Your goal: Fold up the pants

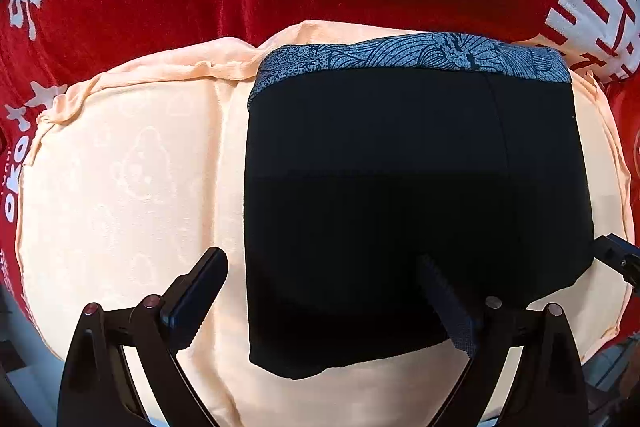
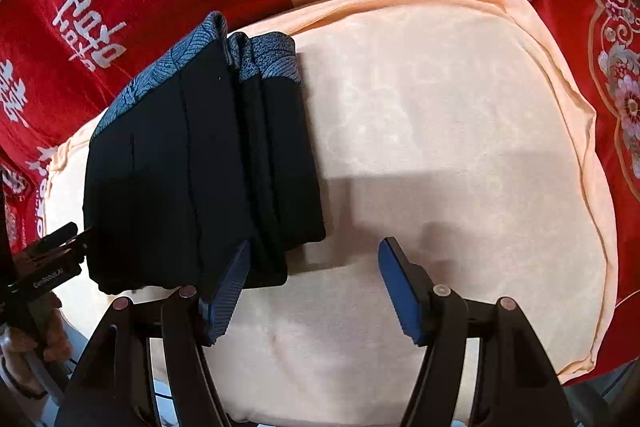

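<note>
The black cloth pants with a blue patterned waistband (image 2: 200,163) are seen folded on the peach cushion (image 2: 440,107). The left gripper (image 1: 320,291) and right gripper (image 2: 316,283) are held wide, gripping nothing.

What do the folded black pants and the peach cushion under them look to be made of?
Black pants: apparently a smooth matte stretch knit with a printed blue-grey waistband, lying flat in soft layers. Peach cushion: seemingly woven cotton-like fabric with faint tone-on-tone figures and a puckered seam.

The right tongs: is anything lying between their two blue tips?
Only bare peach cushion, as the right wrist view shows. The right tongs are open; the folded black pants lie at their left tip.
</note>
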A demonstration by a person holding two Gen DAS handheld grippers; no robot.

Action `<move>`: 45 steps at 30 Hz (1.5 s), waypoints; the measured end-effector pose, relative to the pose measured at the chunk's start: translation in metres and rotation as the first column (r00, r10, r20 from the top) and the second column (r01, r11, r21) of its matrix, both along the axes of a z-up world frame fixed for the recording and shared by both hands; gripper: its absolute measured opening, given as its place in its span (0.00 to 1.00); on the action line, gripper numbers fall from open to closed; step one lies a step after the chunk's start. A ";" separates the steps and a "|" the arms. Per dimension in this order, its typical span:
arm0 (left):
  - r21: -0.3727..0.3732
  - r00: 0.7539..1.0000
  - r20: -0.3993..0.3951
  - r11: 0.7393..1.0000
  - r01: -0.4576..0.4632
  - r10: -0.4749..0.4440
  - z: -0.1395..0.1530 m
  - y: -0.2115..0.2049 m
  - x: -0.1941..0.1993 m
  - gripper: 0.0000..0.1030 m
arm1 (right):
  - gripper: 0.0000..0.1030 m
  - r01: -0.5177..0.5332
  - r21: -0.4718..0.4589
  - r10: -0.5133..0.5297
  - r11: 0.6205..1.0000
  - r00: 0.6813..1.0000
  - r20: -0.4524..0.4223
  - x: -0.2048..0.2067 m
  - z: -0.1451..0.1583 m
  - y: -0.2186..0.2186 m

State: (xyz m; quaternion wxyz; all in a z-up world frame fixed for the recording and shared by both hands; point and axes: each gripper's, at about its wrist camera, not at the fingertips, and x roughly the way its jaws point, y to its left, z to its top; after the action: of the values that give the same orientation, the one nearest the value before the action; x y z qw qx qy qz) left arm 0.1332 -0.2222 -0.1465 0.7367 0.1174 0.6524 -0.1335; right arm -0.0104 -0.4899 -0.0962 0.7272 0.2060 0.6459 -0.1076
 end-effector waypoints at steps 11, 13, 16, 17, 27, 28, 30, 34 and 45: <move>0.003 1.000 -0.002 1.000 -0.026 0.026 0.003 -0.001 0.013 0.94 | 0.68 0.009 0.025 -0.009 1.000 1.000 0.006 0.009 0.002 -0.005; 0.004 0.999 -0.001 0.999 -0.033 0.033 0.004 0.001 0.017 0.94 | 0.68 0.008 0.031 -0.008 0.999 1.000 0.007 0.015 0.002 -0.005; 0.004 0.999 -0.003 0.999 -0.044 0.044 0.003 0.004 0.020 0.94 | 0.68 0.011 0.043 -0.011 0.999 1.000 0.011 0.019 0.001 -0.006; 0.004 0.999 -0.004 0.999 -0.046 0.046 0.003 0.005 0.022 0.94 | 0.68 0.012 0.046 -0.012 0.999 1.000 0.012 0.020 0.001 -0.006; -0.075 0.999 -0.002 0.996 -0.046 0.046 0.009 0.013 0.036 0.94 | 0.68 -0.035 0.124 0.029 0.992 0.998 0.055 0.028 0.001 -0.008; -0.096 0.999 -0.011 0.995 -0.041 0.040 0.010 0.015 0.041 0.94 | 0.68 -0.042 0.139 0.033 0.989 0.997 0.064 0.030 0.000 -0.009; -0.116 0.999 -0.026 0.993 -0.033 0.030 0.007 0.017 0.047 0.94 | 0.69 -0.053 0.200 0.039 0.978 0.996 0.075 0.035 -0.004 -0.011; -0.169 0.999 -0.043 0.986 -0.019 0.012 0.005 0.026 0.061 0.94 | 0.72 -0.080 0.287 0.061 0.954 0.995 0.075 0.045 -0.013 -0.015; -0.312 0.976 -0.205 0.950 0.003 -0.070 -0.037 0.035 0.079 0.99 | 0.78 -0.099 0.475 0.062 0.875 0.994 0.092 0.062 -0.056 -0.037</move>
State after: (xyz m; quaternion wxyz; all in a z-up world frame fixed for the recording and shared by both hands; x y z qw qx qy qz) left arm 0.2122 -0.1875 -0.1833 0.6689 -0.0025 0.6965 -0.2597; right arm 0.0519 -0.5269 -0.1525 0.6810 0.3560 0.6331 0.0931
